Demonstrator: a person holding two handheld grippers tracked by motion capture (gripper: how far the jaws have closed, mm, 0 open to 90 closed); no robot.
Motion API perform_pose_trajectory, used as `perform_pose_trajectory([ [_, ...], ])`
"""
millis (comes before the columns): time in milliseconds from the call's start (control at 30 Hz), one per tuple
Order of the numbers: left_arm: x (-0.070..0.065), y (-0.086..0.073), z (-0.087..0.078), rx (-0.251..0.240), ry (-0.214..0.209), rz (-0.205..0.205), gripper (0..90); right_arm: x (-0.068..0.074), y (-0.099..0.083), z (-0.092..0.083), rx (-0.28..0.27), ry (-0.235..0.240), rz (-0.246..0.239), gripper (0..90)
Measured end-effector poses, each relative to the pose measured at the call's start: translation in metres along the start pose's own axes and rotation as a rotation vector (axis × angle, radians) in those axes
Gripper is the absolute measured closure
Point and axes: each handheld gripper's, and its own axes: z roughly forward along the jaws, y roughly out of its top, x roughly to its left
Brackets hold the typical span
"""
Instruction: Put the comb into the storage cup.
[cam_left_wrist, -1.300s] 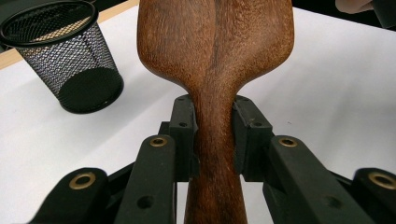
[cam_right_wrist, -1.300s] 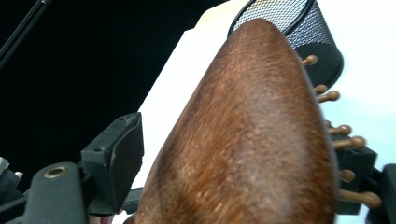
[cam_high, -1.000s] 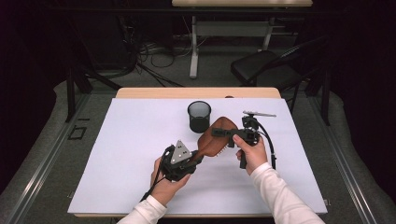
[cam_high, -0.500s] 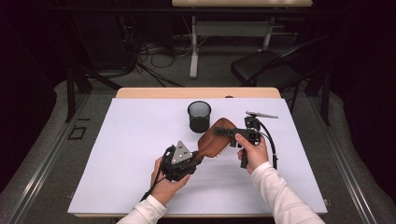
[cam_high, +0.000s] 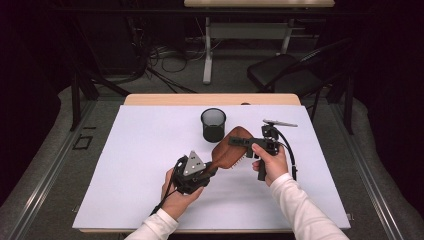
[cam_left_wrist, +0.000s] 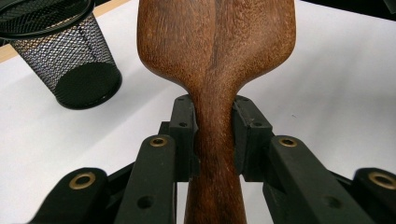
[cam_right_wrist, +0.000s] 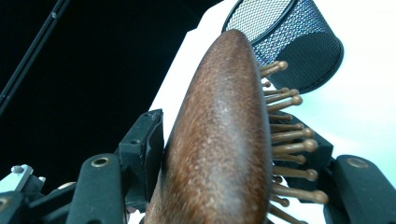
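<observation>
A brown wooden hairbrush (cam_high: 230, 151) is held a little above the white table, head toward the black mesh cup (cam_high: 213, 125). My left gripper (cam_high: 212, 167) is shut on its narrow handle (cam_left_wrist: 214, 140), one pad on each side. My right gripper (cam_high: 241, 142) comes in from the right across the head. Its jaws have just been closing with the head between them. One pad lies against the smooth wooden back (cam_right_wrist: 219, 130) and the other against the bristles (cam_right_wrist: 285, 135). The cup (cam_right_wrist: 294, 42) stands just beyond the brush tip.
White sheet (cam_high: 125, 175) covers the table, with a wooden strip (cam_high: 210, 99) along its far edge. The mesh cup (cam_left_wrist: 70, 56) stands upright near the middle back. A dark chair (cam_high: 280, 75) and desk legs with cables stand on the floor beyond.
The right gripper's jaws have drawn in onto the brush head. Both hands and the brush keep their places.
</observation>
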Motion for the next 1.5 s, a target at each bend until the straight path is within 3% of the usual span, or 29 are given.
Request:
perform_pose_trajectory([
  [433,0.0016,-0.0016,0.0023,0.010,-0.008,-0.004,72.1,-0.0029,-0.0026,-0.0005,-0.022,0.026,0.055,42.1],
  [1000,0.0013,-0.0017,0.0022,0.003,-0.021,-0.003,71.8,-0.0063,-0.0010,-0.0030,0.019,0.078,0.185,47.5],
  [1500,0.0055,-0.0014,-0.0011,-0.025,-0.025,-0.030,65.5,-0.0062,-0.0001,-0.0034,0.008,0.091,0.216,48.7],
])
